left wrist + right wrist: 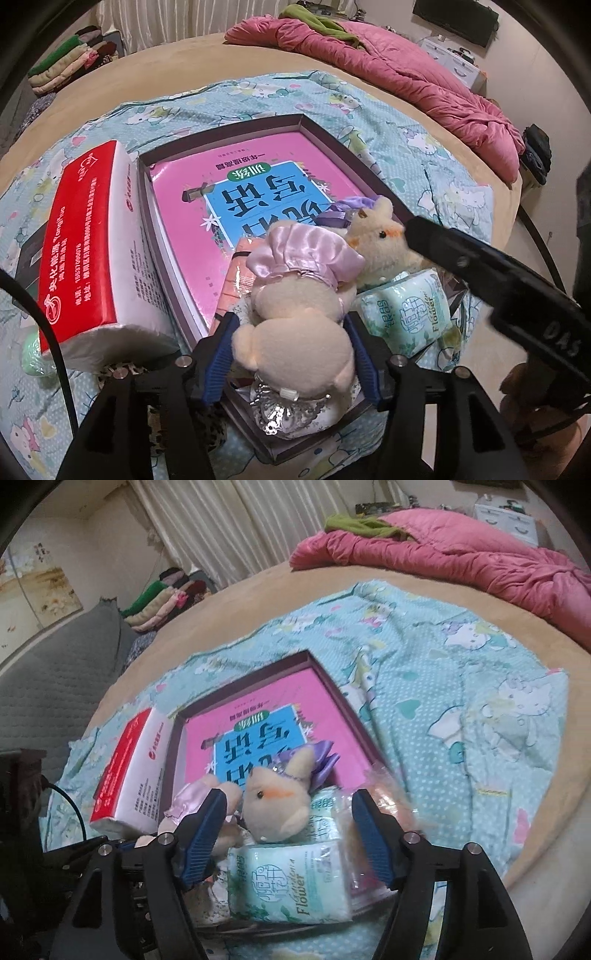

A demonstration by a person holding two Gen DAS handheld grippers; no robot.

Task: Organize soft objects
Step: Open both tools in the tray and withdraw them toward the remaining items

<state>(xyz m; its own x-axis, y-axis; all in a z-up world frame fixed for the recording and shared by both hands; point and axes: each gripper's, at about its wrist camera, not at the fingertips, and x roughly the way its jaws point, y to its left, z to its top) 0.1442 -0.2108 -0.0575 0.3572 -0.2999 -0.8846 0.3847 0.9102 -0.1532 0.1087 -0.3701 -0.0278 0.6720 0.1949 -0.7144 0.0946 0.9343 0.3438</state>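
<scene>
Two plush toys lie in the dark box (325, 134), on top of one pink book (258, 177). The toy with the pink satin dress (295, 295) lies between the jaws of the left gripper (291, 354); the jaws stand apart and I cannot tell whether the pads still touch it. The second toy, with orange cheeks (273, 805), is just ahead of the right gripper (288, 838), whose jaws are open around nothing firm. At least two green tissue packs (291, 882) lie between and under the right jaws. One big red and white tissue pack (88, 254) stands left of the left jaws, outside the box. All rests on one blue cartoon sheet (461, 709).
</scene>
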